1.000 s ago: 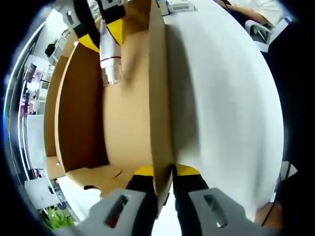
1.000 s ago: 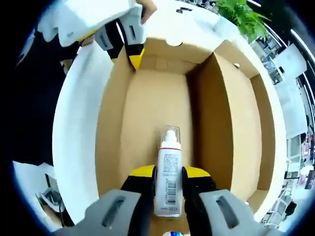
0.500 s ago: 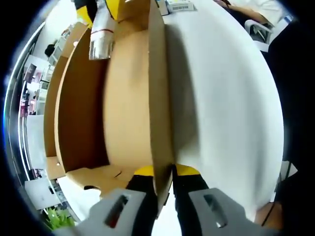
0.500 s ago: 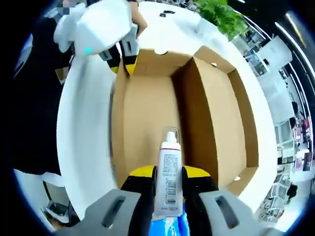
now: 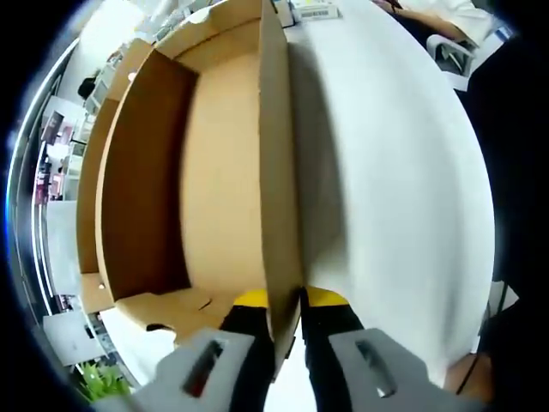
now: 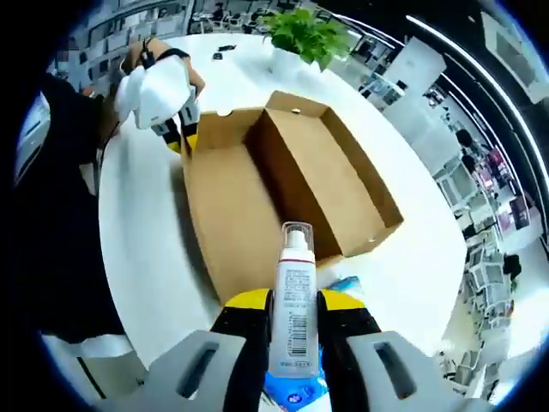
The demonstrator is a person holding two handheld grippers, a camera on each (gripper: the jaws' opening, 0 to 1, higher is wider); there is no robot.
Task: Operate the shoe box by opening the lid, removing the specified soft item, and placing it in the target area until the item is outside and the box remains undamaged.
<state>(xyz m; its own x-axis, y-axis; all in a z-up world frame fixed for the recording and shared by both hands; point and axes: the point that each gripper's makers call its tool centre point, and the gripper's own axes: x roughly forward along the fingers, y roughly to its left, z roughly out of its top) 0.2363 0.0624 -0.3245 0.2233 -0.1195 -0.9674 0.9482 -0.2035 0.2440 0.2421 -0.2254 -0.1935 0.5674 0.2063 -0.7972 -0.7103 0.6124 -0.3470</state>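
Observation:
An open brown cardboard shoe box [image 6: 330,176] lies on the white table [image 6: 141,249], its lid [image 6: 227,219] folded out flat beside the tray. My right gripper [image 6: 294,300] is shut on a white squeeze bottle [image 6: 294,279] with a barcode label, held high above the box's near edge, cap pointing away. My left gripper [image 5: 281,302] is shut on the thin upright rim of the lid [image 5: 276,172]. In the right gripper view the left gripper [image 6: 182,137] sits at the lid's far corner, held by a hand. The box inside [image 5: 219,163] looks bare.
A blue packet [image 6: 347,285] lies on the table just below the right gripper, by the box's near corner. A potted green plant [image 6: 302,34] stands beyond the box. A person in dark clothes [image 6: 60,197] stands along the table's left side.
My right gripper has lifted the white bottle up and out of the box, which now looks small and far below. The left gripper keeps its hold on the lid rim, unmoved.

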